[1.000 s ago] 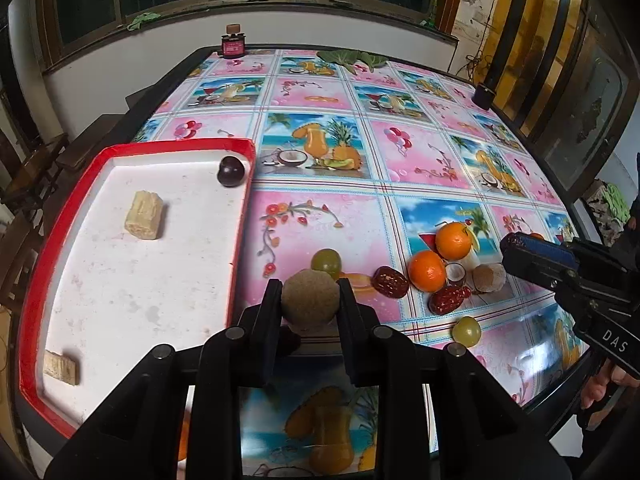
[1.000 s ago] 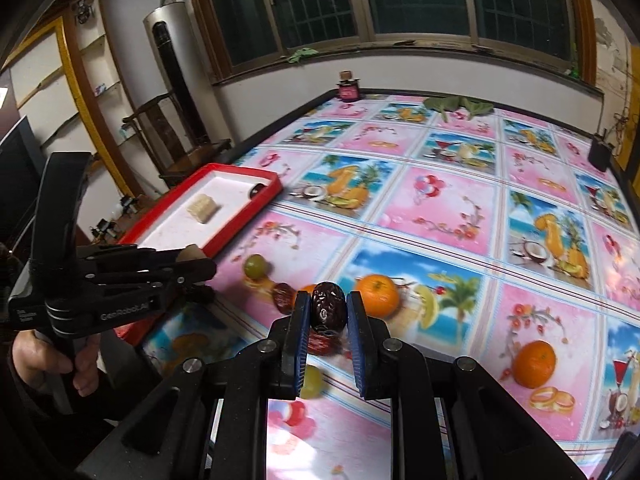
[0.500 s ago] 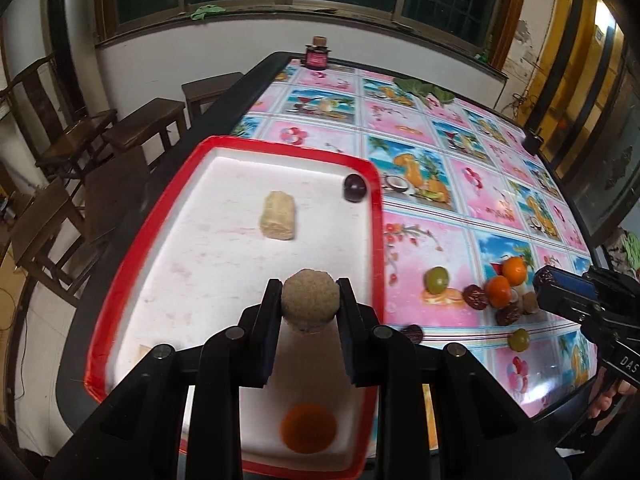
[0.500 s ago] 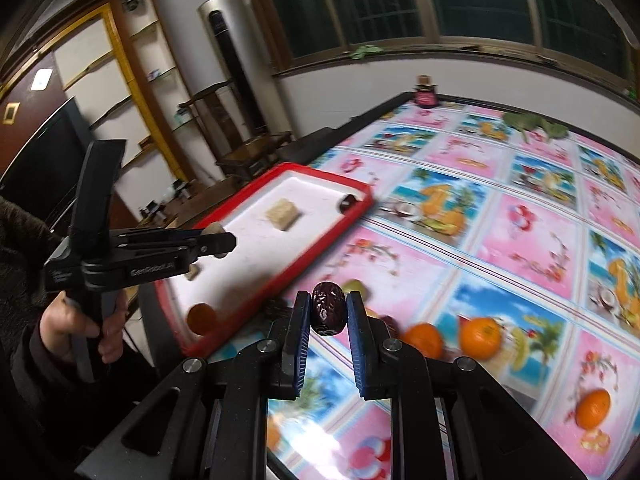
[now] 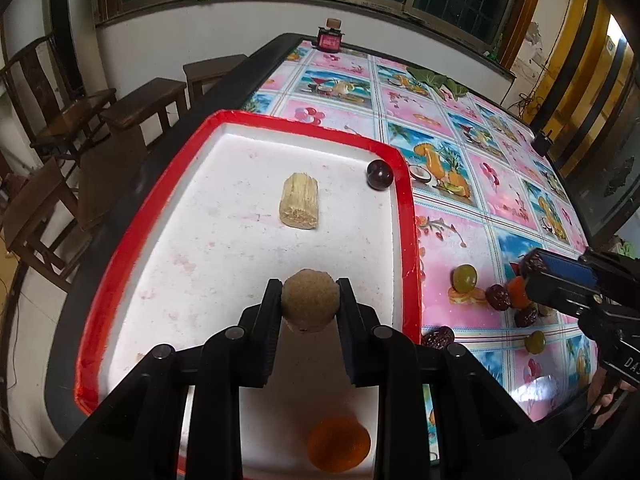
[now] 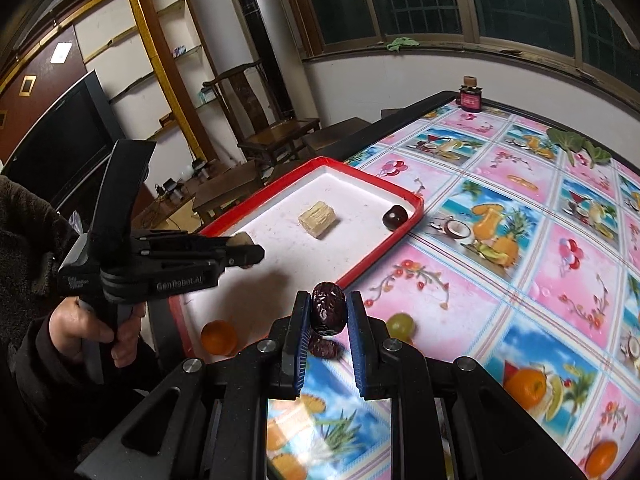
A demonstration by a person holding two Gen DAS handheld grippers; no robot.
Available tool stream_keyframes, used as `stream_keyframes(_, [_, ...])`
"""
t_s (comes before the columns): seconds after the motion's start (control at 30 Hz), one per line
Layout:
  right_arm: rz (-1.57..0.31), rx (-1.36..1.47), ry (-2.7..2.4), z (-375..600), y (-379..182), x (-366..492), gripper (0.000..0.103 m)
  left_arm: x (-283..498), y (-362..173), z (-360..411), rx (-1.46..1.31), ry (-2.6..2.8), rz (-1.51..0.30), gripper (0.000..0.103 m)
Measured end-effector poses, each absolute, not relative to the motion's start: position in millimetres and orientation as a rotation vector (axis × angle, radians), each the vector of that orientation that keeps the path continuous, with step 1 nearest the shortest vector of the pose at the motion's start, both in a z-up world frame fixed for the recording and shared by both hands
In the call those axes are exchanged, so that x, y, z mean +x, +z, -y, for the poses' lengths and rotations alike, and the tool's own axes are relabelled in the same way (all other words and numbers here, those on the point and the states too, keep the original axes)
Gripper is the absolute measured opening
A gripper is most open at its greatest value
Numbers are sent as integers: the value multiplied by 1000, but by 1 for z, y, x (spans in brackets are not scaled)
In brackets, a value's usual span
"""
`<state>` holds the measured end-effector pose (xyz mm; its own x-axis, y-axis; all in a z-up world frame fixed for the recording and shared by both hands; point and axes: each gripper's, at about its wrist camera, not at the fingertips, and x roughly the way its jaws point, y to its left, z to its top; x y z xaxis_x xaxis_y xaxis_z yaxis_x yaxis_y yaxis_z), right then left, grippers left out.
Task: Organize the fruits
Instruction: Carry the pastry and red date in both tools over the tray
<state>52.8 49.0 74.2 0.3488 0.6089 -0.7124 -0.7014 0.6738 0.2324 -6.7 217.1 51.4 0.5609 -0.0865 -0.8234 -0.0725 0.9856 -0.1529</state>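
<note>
**A:** How far along is the sorting looking?

**B:** Partly done, I'd judge. The red-rimmed tray is already holding a fibrous sugarcane piece near its middle, a dark glossy round fruit tucked into the 1 o'clock corner, and a small orange down at 6 o'clock, half hidden behind the left gripper. Two more are being carried in.

**A:** What is each gripper holding?

**B:** The left gripper's jaws are clamping a tan, rough-skinned ball of a fruit, hanging over the white tray floor. The right gripper is pinching a wrinkled dark-red jujube between its blue pads, hovering just outside the tray's near rim, at about 5 o'clock from the sugarcane.

**A:** And what's waiting on the table?

**B:** A loose cluster is lying on the glossy fruit-print tablecloth, at 3 to 4 o'clock from the tray: a smooth green grape, a second grape, several shrivelled jujubes, one more jujube just beside the tray's corner, and an orange partly hidden behind the right gripper. So roughly half seems left.

**A:** Anything about handling?

**B:** The round ones are looking likely to roll on that slick, stained tray floor; the cane chunk, being blocky, is sitting flat.
</note>
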Motion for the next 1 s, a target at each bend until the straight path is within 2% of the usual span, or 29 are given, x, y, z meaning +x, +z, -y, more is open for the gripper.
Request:
stream_keyframes(0.53, [-957, -218, 891, -125, 32, 121, 18, 16, 25, -222, -202, -24, -1038, 24])
stream_keyframes(1.0, [-984, -262, 872, -146, 7, 146, 18, 22, 22, -221, -202, -38, -1025, 24])
